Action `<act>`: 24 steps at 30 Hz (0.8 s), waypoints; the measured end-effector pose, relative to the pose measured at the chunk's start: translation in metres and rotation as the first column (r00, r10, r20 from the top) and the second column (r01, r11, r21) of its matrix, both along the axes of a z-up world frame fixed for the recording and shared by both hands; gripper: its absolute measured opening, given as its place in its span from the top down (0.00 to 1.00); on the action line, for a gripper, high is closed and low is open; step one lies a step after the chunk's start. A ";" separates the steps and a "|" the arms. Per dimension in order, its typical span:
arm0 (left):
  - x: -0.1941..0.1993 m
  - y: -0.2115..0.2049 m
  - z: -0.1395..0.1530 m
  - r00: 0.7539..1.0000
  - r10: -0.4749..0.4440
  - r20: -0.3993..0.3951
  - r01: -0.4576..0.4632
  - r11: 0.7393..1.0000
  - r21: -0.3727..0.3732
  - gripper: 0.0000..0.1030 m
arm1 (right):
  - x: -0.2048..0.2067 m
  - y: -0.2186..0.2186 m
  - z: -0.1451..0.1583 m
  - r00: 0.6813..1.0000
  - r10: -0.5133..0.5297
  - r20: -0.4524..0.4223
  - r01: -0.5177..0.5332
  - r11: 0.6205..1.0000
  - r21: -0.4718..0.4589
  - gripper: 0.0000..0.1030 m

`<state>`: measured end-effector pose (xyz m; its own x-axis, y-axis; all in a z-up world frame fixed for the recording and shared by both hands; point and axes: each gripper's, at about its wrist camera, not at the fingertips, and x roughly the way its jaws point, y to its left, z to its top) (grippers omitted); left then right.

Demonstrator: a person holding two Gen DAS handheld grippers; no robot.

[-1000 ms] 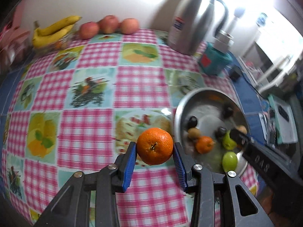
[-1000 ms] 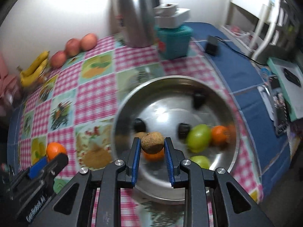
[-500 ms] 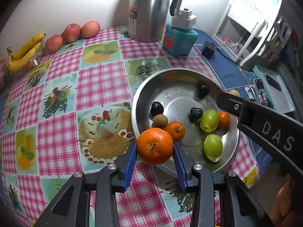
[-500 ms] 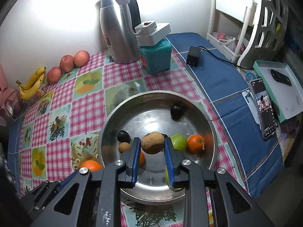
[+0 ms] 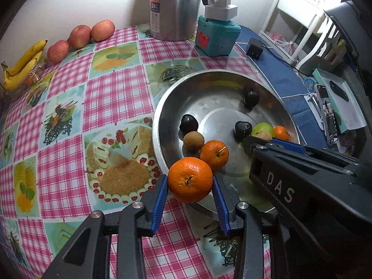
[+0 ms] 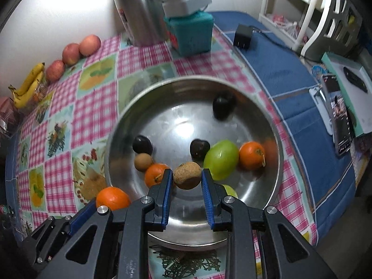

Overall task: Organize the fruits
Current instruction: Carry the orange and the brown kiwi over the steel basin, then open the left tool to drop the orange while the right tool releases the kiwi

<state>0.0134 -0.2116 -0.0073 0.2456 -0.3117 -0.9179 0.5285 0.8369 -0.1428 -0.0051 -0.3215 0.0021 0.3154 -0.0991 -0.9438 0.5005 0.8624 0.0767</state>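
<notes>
My left gripper (image 5: 190, 186) is shut on a large orange (image 5: 190, 179) and holds it above the near left rim of a steel bowl (image 5: 162, 107). My right gripper (image 6: 187, 177) is shut on a small brown fruit (image 6: 187, 175) over the bowl (image 6: 277, 162). In the bowl lie a smaller orange (image 5: 214, 154), another orange (image 6: 251, 155), green fruits (image 6: 222, 159), a brown fruit (image 5: 193, 140) and dark plums (image 6: 142, 144). The right gripper's body crosses the left wrist view (image 5: 302, 181).
Three apples (image 5: 80, 36) and bananas (image 5: 23, 62) lie along the far left edge of the checked tablecloth. A steel thermos (image 5: 173, 7) and a teal box (image 5: 217, 36) stand behind the bowl. A charger (image 5: 254, 50), phone and boxes lie on the blue cloth at right.
Both grippers have moved over the bowl with their fruits still held. The left gripper has swung right from the open tablecloth to the bowl's near rim.
</notes>
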 end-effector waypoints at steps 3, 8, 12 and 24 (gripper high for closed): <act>-0.001 -0.002 -0.002 1.000 -0.005 0.001 0.005 1.000 0.008 0.60 | 0.000 -0.001 -0.006 1.000 -0.002 -0.021 0.002 1.000 0.001 0.74; 0.000 -0.002 -0.003 1.000 -0.004 -0.002 0.004 1.000 0.012 0.60 | 0.000 0.001 -0.007 0.999 0.000 -0.034 0.000 1.000 0.001 0.74; 0.001 -0.003 -0.003 1.000 -0.004 -0.003 0.004 1.000 0.015 0.60 | 0.001 0.002 -0.008 0.999 0.001 -0.043 -0.001 1.000 0.003 0.74; 0.000 -0.004 -0.005 1.000 -0.014 0.001 0.014 1.000 0.028 0.58 | 0.003 0.005 -0.011 0.998 0.012 -0.060 -0.011 1.000 0.005 0.74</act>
